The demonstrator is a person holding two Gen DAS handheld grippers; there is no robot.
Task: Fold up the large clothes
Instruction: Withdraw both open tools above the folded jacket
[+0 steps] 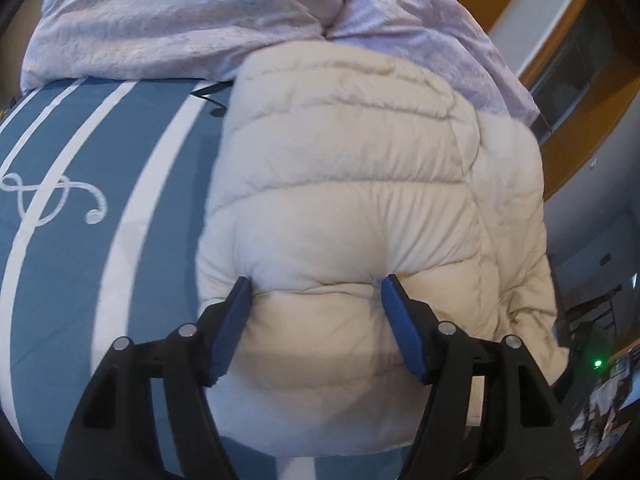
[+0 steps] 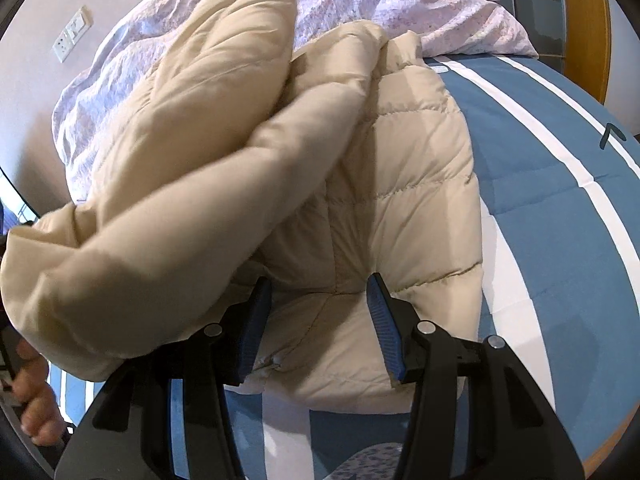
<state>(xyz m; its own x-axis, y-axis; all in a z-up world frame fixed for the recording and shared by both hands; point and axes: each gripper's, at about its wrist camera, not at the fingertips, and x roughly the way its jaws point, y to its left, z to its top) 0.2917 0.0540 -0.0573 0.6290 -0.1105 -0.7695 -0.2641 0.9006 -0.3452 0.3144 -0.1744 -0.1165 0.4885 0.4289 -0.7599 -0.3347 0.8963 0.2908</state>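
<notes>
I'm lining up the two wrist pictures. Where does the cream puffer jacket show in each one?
Left wrist: the cream puffer jacket fills the centre and right, its near edge between the left tongs.
Right wrist: the jacket fills the centre and left, a bunched fold lifted at left, its lower edge between the right tongs.
Shared landmark: the blue bedspread with white stripes, under the jacket.

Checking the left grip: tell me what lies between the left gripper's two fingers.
In the left wrist view, a puffy fold of the cream jacket fills the left gripper, bulging between both pads.
</notes>
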